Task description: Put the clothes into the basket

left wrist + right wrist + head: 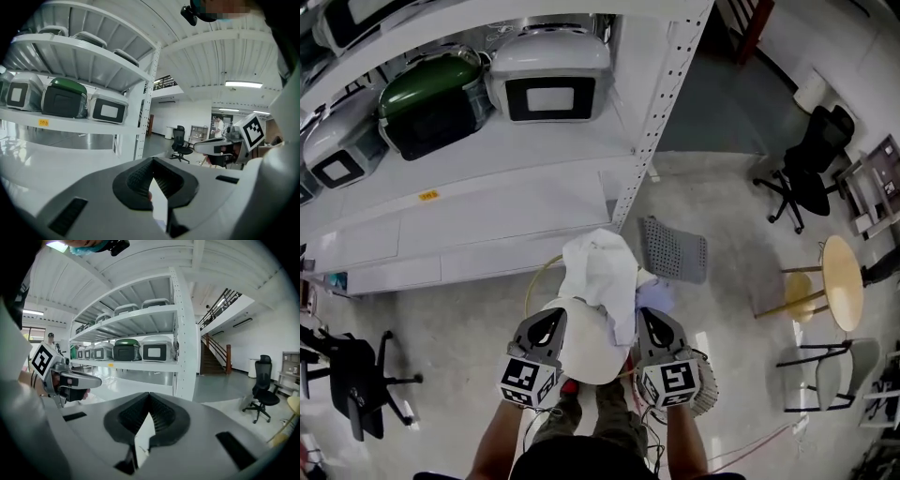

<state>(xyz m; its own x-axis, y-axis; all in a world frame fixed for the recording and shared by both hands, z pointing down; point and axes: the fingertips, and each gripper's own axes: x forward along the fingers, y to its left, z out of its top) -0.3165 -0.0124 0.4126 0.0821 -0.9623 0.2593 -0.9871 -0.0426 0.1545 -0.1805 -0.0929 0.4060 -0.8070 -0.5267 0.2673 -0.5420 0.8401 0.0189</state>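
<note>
The white garment (598,281) is stretched between your two tongs, and its loose end trails out ahead of them, over the basket (534,281). Only a thin yellowish arc of the basket's rim shows, ahead of the left tongs (546,323).

Both tongs are clamped shut on the fabric. Each gripper view shows only a narrow white sliver pinched between the pads, on the left tongs (153,178) and the right tongs (149,416).

- **Slipping:** that bite looks shallow, so a tug or a snag could pull the cloth out of one side.
- **Aiming blind:** the garment hides most of the basket's mouth.
- **Missing the basket:** let go here and the trailing end may well land on the floor beyond the rim, or drag on the rim and tip what looks like a light basket.

The garment looks thin and soft. It is smooth and rounded where it is pulled between the tongs, and creased and bunched further out.

A lilac cloth (656,295) sits just ahead of the right tongs (649,323). I cannot tell whether it is inside the basket.
</note>
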